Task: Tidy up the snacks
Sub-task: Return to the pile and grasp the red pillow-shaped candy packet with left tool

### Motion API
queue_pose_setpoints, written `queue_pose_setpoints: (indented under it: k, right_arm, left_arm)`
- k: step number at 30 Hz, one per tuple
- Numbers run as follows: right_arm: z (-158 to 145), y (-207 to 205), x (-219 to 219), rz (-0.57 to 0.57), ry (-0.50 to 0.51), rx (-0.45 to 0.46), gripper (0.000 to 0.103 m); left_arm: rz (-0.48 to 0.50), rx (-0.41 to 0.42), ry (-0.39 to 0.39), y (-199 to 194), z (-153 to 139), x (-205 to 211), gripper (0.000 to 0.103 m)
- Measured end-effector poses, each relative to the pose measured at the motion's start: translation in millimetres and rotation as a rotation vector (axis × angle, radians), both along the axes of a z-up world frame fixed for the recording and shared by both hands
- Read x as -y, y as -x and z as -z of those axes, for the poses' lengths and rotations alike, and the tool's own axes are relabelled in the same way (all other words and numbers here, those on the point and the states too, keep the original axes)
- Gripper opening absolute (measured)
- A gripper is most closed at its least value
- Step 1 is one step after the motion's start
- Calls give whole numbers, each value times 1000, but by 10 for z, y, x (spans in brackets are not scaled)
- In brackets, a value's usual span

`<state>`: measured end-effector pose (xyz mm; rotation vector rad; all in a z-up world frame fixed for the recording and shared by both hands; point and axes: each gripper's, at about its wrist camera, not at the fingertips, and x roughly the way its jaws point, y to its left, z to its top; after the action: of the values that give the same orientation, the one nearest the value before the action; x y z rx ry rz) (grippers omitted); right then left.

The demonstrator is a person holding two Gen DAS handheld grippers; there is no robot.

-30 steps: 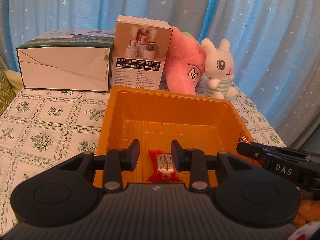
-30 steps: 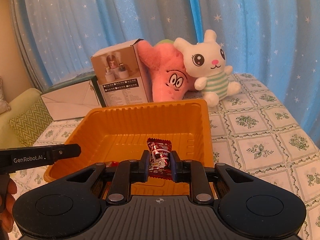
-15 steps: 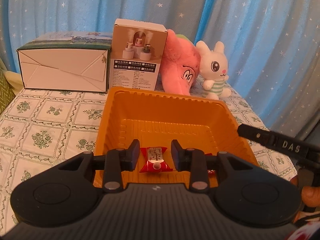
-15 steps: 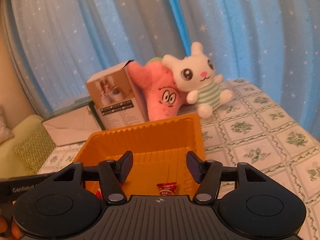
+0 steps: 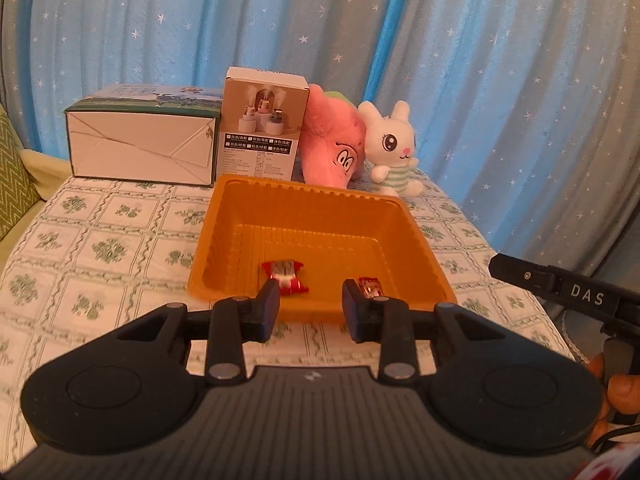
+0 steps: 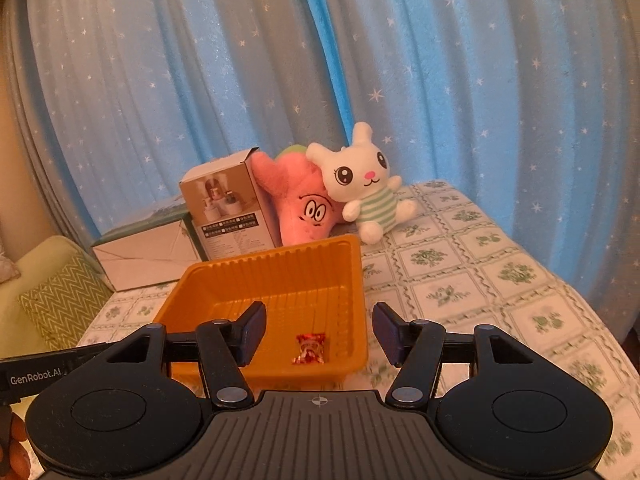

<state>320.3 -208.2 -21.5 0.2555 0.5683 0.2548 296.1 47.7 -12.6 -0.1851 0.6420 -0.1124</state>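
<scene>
An orange plastic tray [image 5: 320, 208] stands on the patterned tablecloth; it also shows in the right wrist view [image 6: 248, 276]. Two wrapped candies lie on its floor near the front wall: a red-and-white one [image 5: 285, 276] and a dark red one [image 5: 370, 286]. The right wrist view shows one candy [image 6: 310, 349] in the tray. My left gripper [image 5: 310, 310] is open and empty, just in front of the tray's near rim. My right gripper [image 6: 318, 334] is open wide and empty, above the tray's near right part.
Behind the tray stand a white-and-green box [image 5: 142, 148], a humidifier carton [image 5: 262, 128], a pink plush [image 5: 332, 148] and a white bunny plush [image 5: 394, 148]. A blue starred curtain hangs behind. A green cushion [image 6: 56, 292] lies at the left. The other gripper's side [image 5: 568, 292] shows at right.
My right gripper opened and let its dark red candy drop into the tray, then drew back and up. My left gripper, open throughout, pulled back from over the tray.
</scene>
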Motion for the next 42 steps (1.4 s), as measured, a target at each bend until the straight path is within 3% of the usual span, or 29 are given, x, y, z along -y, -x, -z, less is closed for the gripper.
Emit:
queue_pose_setpoints:
  k: [9,19,29,39,42]
  right_arm:
    - [-96,952,128,4,-12,-3,59]
    - [84,1865,40,-45,9,-70,59]
    - [181,2230,52,-50,52,-103,59]
    - [301,2267,47,-63,79,-124,59]
    - [362,2234,29,-72,90,-135,59]
  left_arm:
    - [-23,-31,3,988,3,6,30]
    - [-7,-75,-24,1798,156,71,32]
    - [48,-102,-73,2120,274,136,33]
    - [159,-110,-146,2108,432,191,37]
    - [213,-105,-184,2066,487,218,43]
